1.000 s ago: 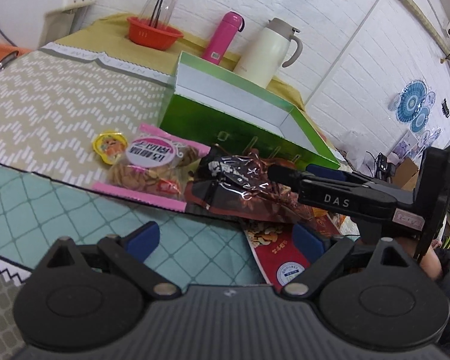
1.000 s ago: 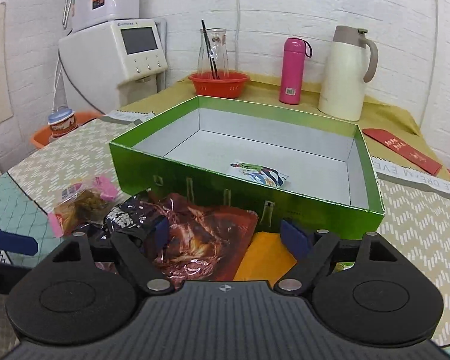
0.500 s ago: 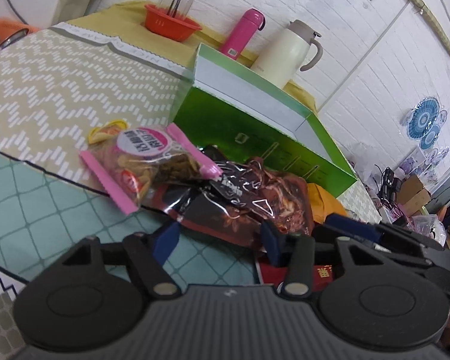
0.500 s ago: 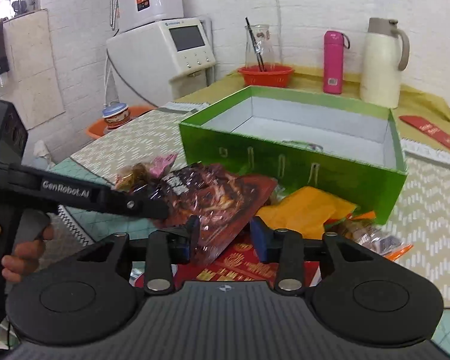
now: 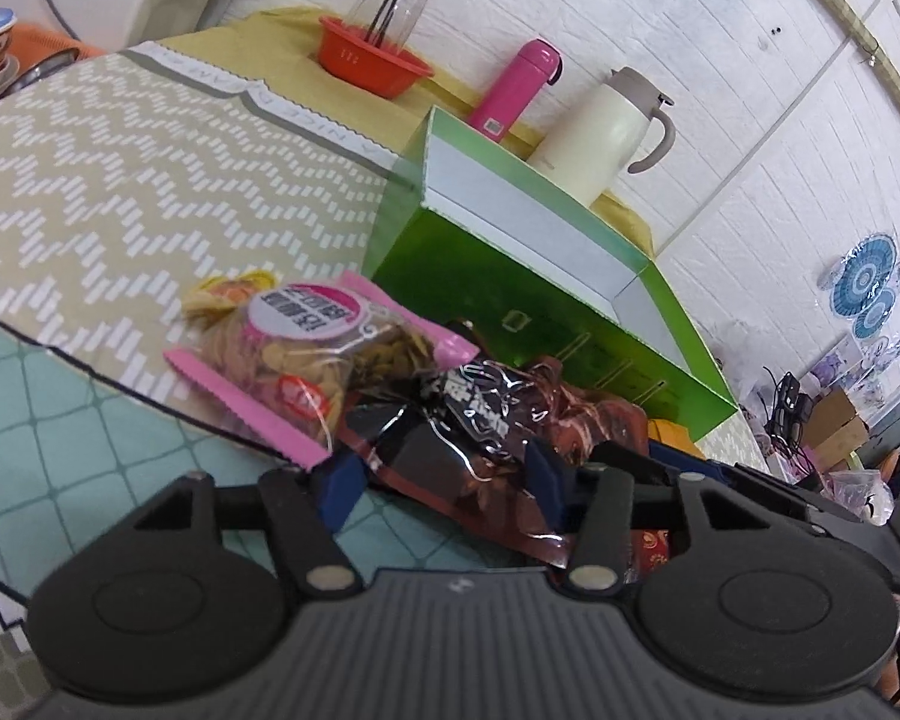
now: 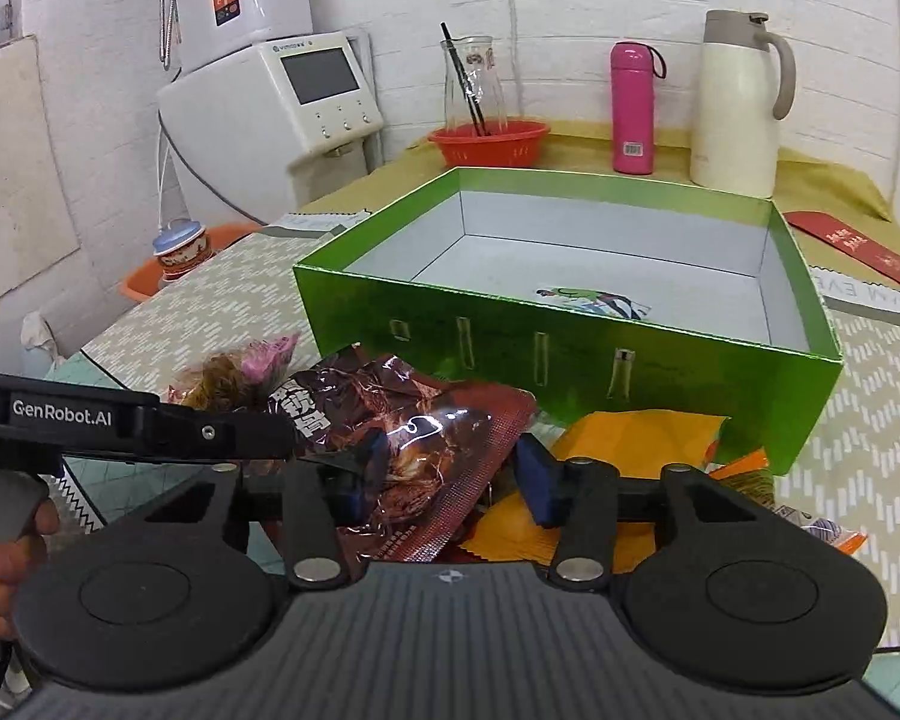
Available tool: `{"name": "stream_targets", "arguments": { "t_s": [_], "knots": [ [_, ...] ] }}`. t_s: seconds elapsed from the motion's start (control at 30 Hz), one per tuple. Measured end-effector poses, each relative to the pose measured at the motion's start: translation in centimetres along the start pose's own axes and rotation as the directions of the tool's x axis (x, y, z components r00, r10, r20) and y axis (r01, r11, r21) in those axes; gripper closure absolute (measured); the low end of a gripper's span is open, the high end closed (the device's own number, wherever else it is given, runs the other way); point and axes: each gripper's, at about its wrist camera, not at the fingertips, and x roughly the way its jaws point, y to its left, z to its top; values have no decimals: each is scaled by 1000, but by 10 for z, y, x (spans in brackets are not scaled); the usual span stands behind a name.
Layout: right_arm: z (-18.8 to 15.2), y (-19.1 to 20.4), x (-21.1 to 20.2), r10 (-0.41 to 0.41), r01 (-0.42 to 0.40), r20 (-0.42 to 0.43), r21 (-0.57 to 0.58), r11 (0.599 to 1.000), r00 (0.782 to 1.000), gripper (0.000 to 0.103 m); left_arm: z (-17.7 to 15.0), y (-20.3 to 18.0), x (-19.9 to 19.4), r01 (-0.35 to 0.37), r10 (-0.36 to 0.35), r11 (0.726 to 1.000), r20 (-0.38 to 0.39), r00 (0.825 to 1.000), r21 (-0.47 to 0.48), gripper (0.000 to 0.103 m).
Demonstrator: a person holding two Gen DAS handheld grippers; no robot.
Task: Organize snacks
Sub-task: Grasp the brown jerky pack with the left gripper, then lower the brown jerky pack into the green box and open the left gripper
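Closing in from both sides, the two tools have the big brown snack bag (image 6: 426, 438) between them. The right tool (image 6: 447, 474) has been closing its jaws, and the bag's near edge lies in the gap; its left blue pad seems to touch the crinkly wrap, while the right pad stands clear, so I judge it is not gripping yet. The left tool (image 5: 444, 480) has been closing too, with the bag's other end between its fingers, and I cannot tell if its pads press on it. Two tools on one bag makes sense, since the bag is wide and floppy and would sag from one corner.

Under the brown bag, on the surface (image 6: 870, 420), lie an orange packet (image 6: 630, 438) and a red packet (image 5: 651, 546), so lifting the top one first keeps the pile from sliding. Just beside it sits the pink-edged bag of chips (image 5: 306, 354), with a little yellow snack (image 5: 228, 294) tucked behind it. They wait their turn.

Past the pile stands the green box (image 6: 570, 372), open at the top and close by, so each snack has only a short trip. One small snack (image 6: 594, 303) already lies flat on its white floor, and there is lots of room left.

Farther back, out of the way, stand the red basket (image 6: 489, 144) with a glass jug, the pink bottle (image 6: 633, 108) and the cream kettle (image 6: 738, 108).
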Motion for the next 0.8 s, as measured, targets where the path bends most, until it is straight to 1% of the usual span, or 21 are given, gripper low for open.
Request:
{"name": "stream_targets", "arguments": {
  "t_s": [0.03,0.07,0.1,0.13,0.17,0.27,0.37,0.43,0.5,0.63,0.73,0.8],
  "knots": [
    [0,0,-3,-18,18,5,1,1000,1000,50,0,-1,-2,1,-1,1000,5,1000,3,57],
    [0,-2,-7,-13,12,12,9,1000,1000,56,-1,-3,-4,-1,1,1000,9,1000,4,63],
    [0,-3,-10,-12,12,15,13,1000,1000,61,-2,-4,-6,4,-4,1000,12,1000,5,80],
    [-1,-2,-15,-20,19,24,7,1000,1000,61,-3,-6,-9,8,-8,1000,11,1000,7,93],
    [-3,0,-21,-28,28,38,0,1000,999,61,-5,-8,-12,4,-5,1000,11,1000,10,100],
    [-5,3,-43,-38,39,85,-20,999,996,64,-9,-16,-22,36,-36,999,20,999,16,100],
    [-3,5,-64,-58,64,130,-45,997,990,64,-8,-30,-33,73,-74,997,38,997,36,100],
    [3,2,-77,-72,81,171,-44,996,983,64,-2,-42,-39,102,-105,993,54,993,63,100],
    [11,-3,-82,-91,101,210,-38,994,973,64,8,-55,-39,116,-123,988,70,990,99,100],
    [32,-17,-76,-110,113,258,4,994,960,64,41,-75,-29,105,-122,983,110,986,154,100],
    [46,-29,-60,-130,122,276,46,991,952,63,65,-80,-10,98,-117,981,106,987,167,100],
    [53,-39,-46,-136,118,271,80,990,953,62,78,-81,5,84,-101,983,97,990,166,100]
  ]
}}
